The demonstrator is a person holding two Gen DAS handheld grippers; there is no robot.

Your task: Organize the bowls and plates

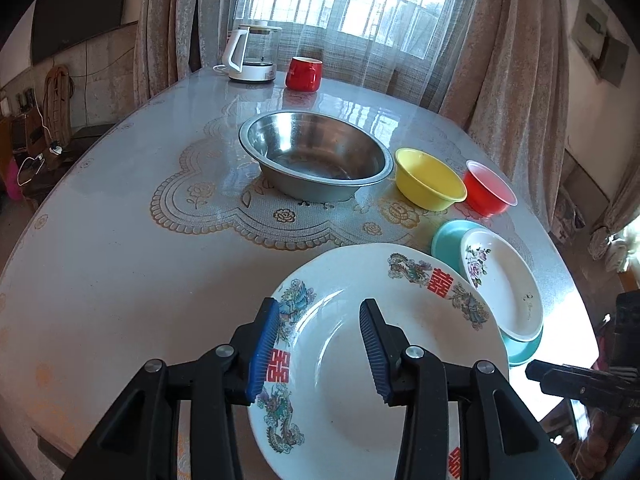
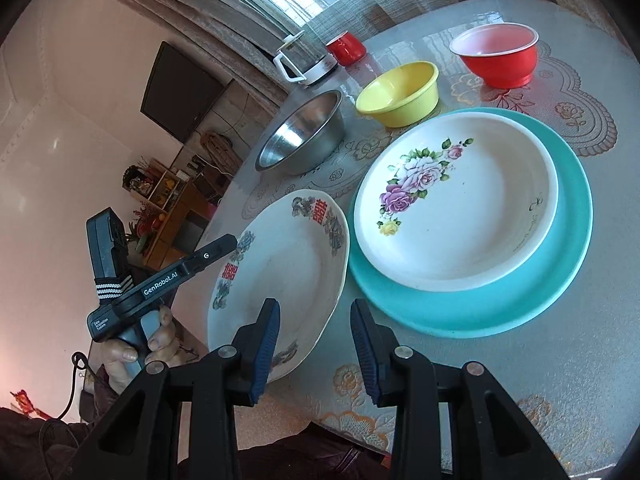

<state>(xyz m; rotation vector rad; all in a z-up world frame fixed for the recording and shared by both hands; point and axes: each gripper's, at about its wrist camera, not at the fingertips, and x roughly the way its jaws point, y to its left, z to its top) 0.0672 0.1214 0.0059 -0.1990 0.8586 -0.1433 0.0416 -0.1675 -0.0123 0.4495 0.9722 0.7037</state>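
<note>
A white dragon-patterned plate [image 1: 360, 340] lies at the table's near edge, also in the right wrist view [image 2: 288, 272]. My left gripper [image 1: 318, 350] is open above its near-left rim, one finger on each side of the rim. A white rose plate [image 2: 456, 200] rests on a teal plate [image 2: 520, 292]; they also show in the left wrist view [image 1: 504, 280]. My right gripper [image 2: 316, 348] is open and empty, hovering at the table's near edge between the dragon plate and the teal plate. A steel bowl [image 1: 316, 156], a yellow bowl [image 1: 428, 180] and a red bowl [image 1: 488, 188] stand further back.
A white and glass kettle [image 1: 252, 56] and a red cup [image 1: 304, 74] stand at the far edge by the curtained window. The round table [image 1: 120, 240] has a lace-patterned cover. The left gripper's handle and the hand on it [image 2: 140, 292] show left of the dragon plate.
</note>
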